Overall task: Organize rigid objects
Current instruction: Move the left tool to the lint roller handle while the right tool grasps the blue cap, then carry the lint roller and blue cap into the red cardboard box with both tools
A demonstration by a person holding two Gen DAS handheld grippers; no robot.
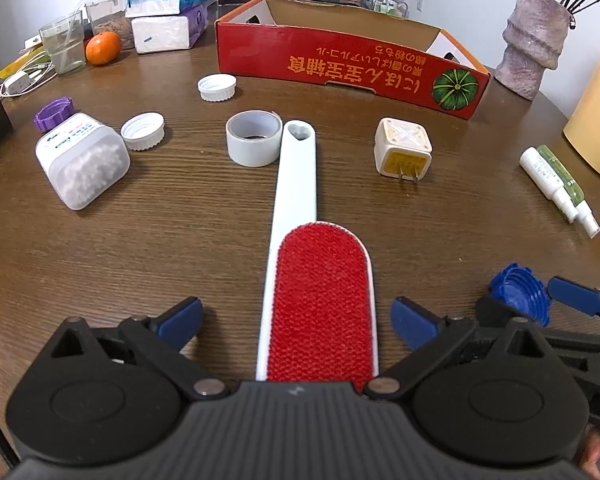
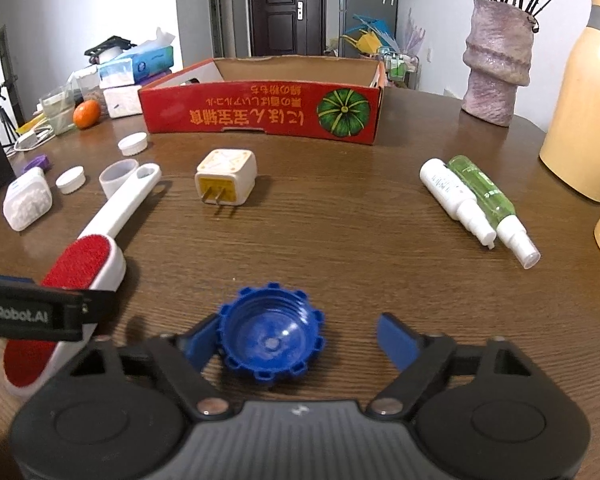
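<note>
My left gripper [image 1: 298, 320] is open, its blue fingers either side of the red pad of a white lint brush [image 1: 320, 304] lying on the brown table [image 1: 180, 248]. My right gripper [image 2: 300, 340] is open around a blue ridged cap [image 2: 271, 338], which rests on the table against the left finger. The cap [image 1: 520, 296] and the brush [image 2: 84, 268] each show in the other wrist view. An open red cardboard box [image 1: 340, 60] stands at the back; it also shows in the right wrist view [image 2: 260, 112].
On the table lie a grey tape roll [image 1: 253, 138], a white plug adapter [image 1: 402, 148], two white caps [image 1: 217, 87], a purple-capped bottle [image 1: 76, 156] and two small spray bottles [image 2: 476, 204]. A vase [image 2: 496, 60], a cream flask [image 2: 584, 104], tissue packs and an orange [image 1: 103, 48] stand at the edges.
</note>
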